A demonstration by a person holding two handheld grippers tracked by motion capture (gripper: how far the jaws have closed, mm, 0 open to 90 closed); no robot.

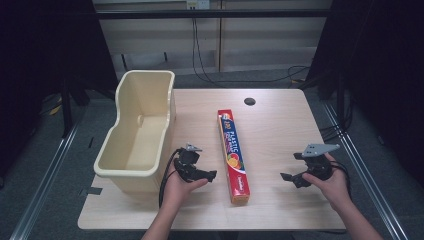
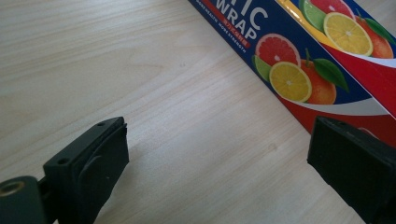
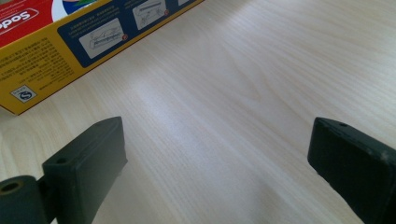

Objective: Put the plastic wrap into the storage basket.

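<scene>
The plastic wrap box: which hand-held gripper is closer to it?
The left hand-held gripper is nearer, just left of the plastic wrap box, not touching. The right hand-held gripper sits farther off on its other side.

The high view is looking down from above. Both gripper views are looking close along the table (image 2: 140,70), sharing the plastic wrap box (image 3: 70,32).

We see a pale wood-grain surface (image 1: 280,130) with a round dark hole (image 1: 249,101) near its far edge. Grey floor (image 1: 60,165) surrounds it, black curtains (image 1: 45,45) flank both sides, and cables (image 1: 200,55) hang down the beige back wall (image 1: 260,45).
</scene>
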